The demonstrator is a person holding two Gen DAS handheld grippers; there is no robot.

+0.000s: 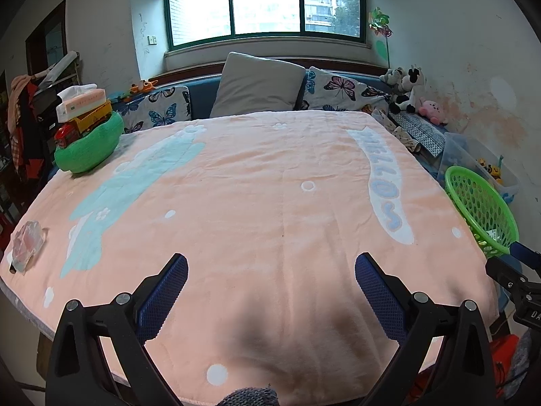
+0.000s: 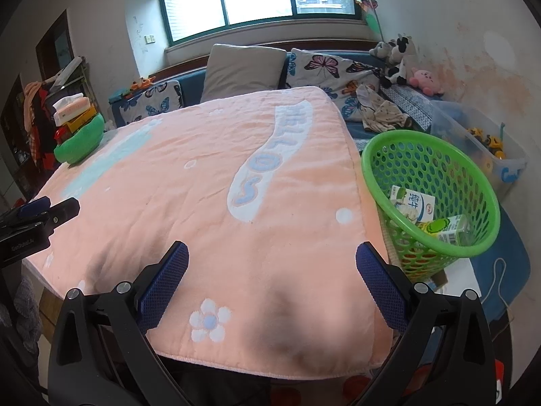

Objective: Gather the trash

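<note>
We hold both the left gripper (image 1: 270, 264) and right gripper (image 2: 272, 253) spread and empty over the blanket (image 1: 270, 186), a wrapper (image 1: 27, 243) lying at 9 o'clock, 2 cartons (image 2: 412, 204) in the basket (image 2: 473, 176) at 3 o'clock.

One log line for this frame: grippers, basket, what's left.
left gripper open, empty | right gripper open, empty | green basket holds two cartons | clear wrapper on blanket

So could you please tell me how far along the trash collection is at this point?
Two cartons already lie in the green basket. Nothing is in hand: the left gripper and right gripper both have their jaws open and empty. A crumpled clear wrapper is left on the blanket's left edge.
</note>
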